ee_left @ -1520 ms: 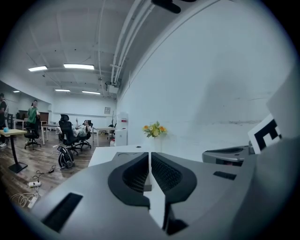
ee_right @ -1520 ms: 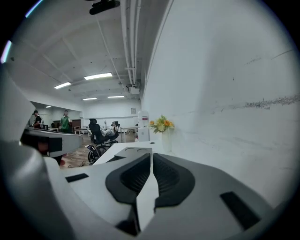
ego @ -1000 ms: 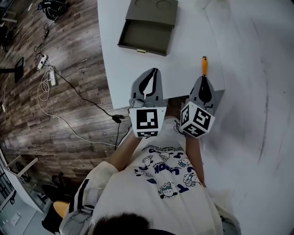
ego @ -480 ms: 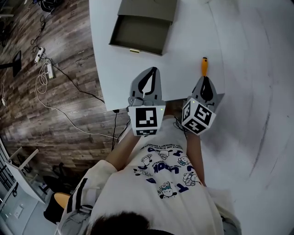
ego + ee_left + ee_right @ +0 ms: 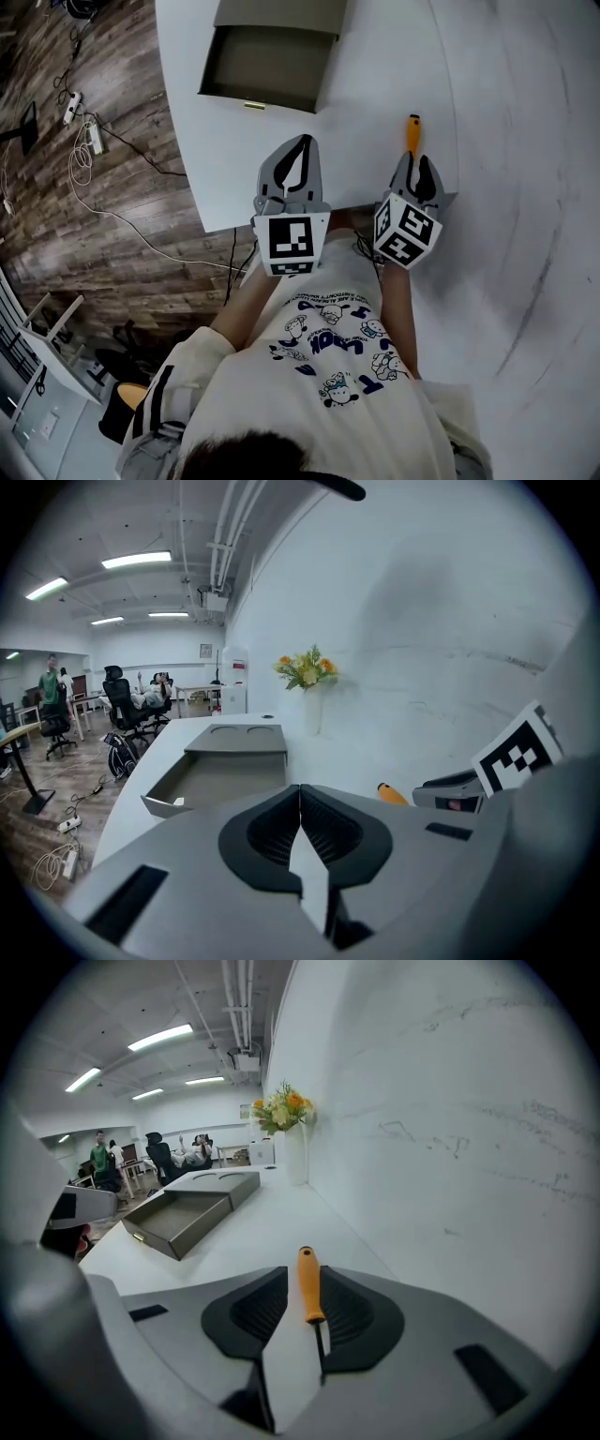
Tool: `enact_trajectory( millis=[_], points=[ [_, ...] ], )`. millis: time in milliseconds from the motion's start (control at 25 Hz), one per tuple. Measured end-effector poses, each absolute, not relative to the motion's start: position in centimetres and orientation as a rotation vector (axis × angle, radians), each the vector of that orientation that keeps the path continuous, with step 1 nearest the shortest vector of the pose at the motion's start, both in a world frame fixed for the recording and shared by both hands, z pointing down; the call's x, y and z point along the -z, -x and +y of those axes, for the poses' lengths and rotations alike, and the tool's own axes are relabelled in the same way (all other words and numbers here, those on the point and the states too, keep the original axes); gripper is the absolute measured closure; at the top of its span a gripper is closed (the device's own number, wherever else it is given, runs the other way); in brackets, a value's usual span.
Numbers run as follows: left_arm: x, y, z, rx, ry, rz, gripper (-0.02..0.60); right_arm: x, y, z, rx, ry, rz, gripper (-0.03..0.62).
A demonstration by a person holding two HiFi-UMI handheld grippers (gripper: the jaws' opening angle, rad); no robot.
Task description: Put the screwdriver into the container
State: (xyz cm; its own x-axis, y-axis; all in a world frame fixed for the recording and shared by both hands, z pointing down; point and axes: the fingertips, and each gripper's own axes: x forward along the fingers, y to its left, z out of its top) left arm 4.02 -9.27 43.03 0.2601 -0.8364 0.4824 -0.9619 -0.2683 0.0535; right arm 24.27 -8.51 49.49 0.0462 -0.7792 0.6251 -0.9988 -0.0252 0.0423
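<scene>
The screwdriver lies flat on the white table, right of centre in the head view. It is well apart from the container, which sits at the top centre of that frame. Its orange handle points toward the top of the frame and its thin metal shaft runs back toward the person.

The right gripper is low over the table just below the handle. In the right gripper view its jaws are opening around the screwdriver. The tool rests on the tabletop between the two dark ribbed pads, nearer the right-hand one, and neither pad presses on it. The container shows at the middle left of that view as a grey open tray (a small brass-coloured pull sits on its near wall). A vase of flowers stands against the wall above it.

The left gripper hovers near the table's front edge, left of the right one. In its own view the left gripper has its jaw tips pressed together with nothing between them, and the container lies just above them in the frame. Cables trail over the wooden floor at the left of the head view.
</scene>
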Motion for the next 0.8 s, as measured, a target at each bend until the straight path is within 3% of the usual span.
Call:
enact_trajectory(
  millis=[560, 800],
  points=[
    [-46.2, -4.1, -9.8, -0.595, -2.114, -1.645, 0.565, -54.9, -25.2, -9.0, -0.746, -1.668, -1.739, 0.459],
    [-46.7, -3.7, -9.7, -0.603, -2.089, -1.654, 0.565, -55.4, -25.3, -9.1, -0.748, -1.639, -1.72, 0.484]
  ],
)
